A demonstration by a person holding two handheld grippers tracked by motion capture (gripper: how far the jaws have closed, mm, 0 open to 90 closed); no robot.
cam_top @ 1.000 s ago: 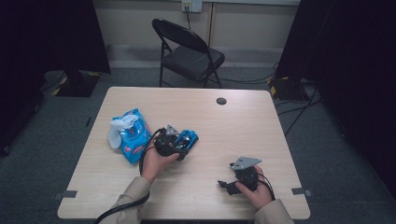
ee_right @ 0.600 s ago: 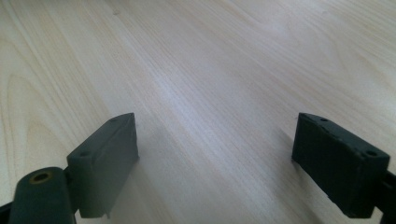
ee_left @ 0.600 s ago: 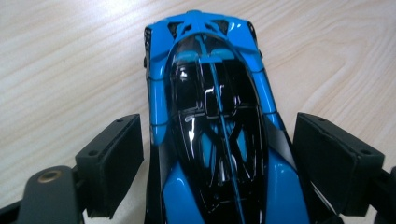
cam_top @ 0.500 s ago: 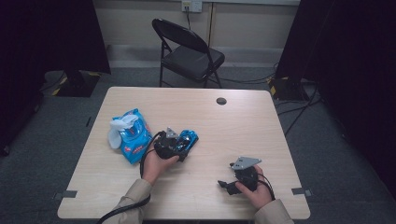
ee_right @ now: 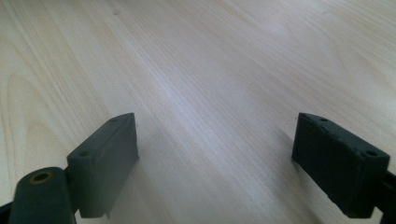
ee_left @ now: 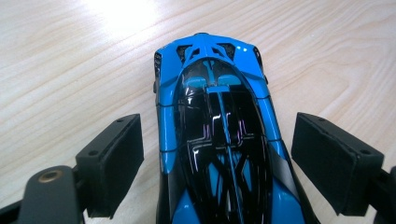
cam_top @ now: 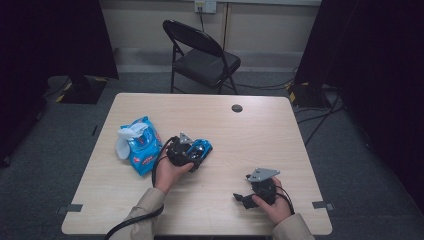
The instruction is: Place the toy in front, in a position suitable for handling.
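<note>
A glossy blue and black toy car (ee_left: 217,140) lies on the wooden table (cam_top: 260,135), nose pointing away, between the jaws of my left gripper (ee_left: 219,161). That gripper is open, and a thin strip of table shows between each pad and the car's sides. In the high view the left gripper (cam_top: 191,152) and the car (cam_top: 202,148) sit left of the table's middle. My right gripper (cam_top: 248,194) rests near the front right edge, and in its own view the right gripper (ee_right: 215,161) stands open over bare wood.
A blue pack of wipes (cam_top: 140,145) with its white flap lifted lies left of the car. A dark round grommet (cam_top: 237,108) sits near the far edge. A black folding chair (cam_top: 202,55) stands beyond the table, with cables on the floor at right.
</note>
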